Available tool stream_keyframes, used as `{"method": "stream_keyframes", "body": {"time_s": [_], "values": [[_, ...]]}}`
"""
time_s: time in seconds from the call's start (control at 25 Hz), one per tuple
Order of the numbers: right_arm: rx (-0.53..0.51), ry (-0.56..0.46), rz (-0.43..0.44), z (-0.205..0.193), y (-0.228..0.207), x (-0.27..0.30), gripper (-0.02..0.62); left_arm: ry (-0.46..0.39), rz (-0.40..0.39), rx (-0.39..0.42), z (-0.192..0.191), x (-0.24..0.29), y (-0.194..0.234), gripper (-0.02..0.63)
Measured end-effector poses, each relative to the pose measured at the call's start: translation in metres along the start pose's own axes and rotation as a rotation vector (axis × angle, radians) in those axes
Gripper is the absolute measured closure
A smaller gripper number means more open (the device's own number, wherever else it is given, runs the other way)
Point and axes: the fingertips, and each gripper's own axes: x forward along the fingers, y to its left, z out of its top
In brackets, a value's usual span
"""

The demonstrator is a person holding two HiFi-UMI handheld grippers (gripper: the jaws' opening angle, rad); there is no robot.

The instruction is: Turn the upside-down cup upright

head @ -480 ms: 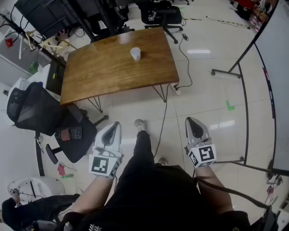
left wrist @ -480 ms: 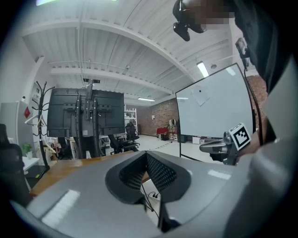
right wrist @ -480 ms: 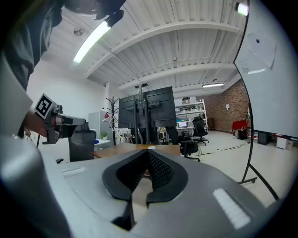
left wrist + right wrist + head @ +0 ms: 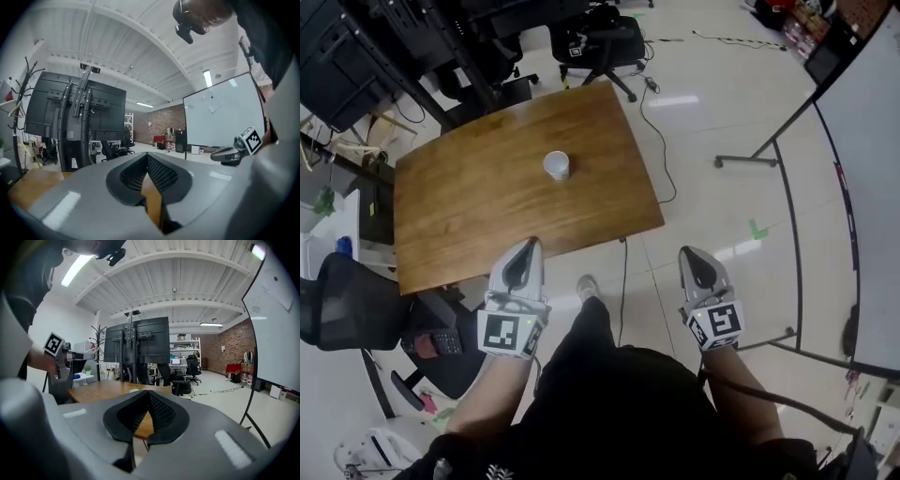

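A white paper cup (image 4: 556, 166) stands mouth-down near the middle of the brown wooden table (image 4: 469, 206). In the right gripper view the cup (image 4: 134, 391) shows as a small white bit just above the jaws. My left gripper (image 4: 525, 246) is shut, and its tip lies over the table's near edge in the head view. My right gripper (image 4: 689, 253) is also shut and hangs over the floor to the right of the table. Nothing is held in either one. Both are well short of the cup. The left gripper (image 4: 146, 153) and right gripper (image 4: 149, 391) show jaw tips that meet.
A black office chair (image 4: 347, 300) stands left of the table and another (image 4: 600, 42) behind it. A whiteboard on a wheeled stand (image 4: 862, 141) fills the right side. A cable (image 4: 623, 281) runs over the floor under the table's near edge. Dark screen racks (image 4: 356, 47) stand at the far left.
The table and cup have come nearer and lower in the head view. The left gripper's tip now lies over the table's near edge. Both grippers stay shut.
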Motion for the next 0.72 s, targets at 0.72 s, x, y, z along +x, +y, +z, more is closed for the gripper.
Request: {"method": "stream_keyframes", "body": {"time_s": [0.72], "values": [[-0.011, 0.096, 0.312, 0.036, 0.013, 0.240, 0.585, 0.091, 0.239, 0.045, 0.006, 0.078, 0.138, 0.541]]}}
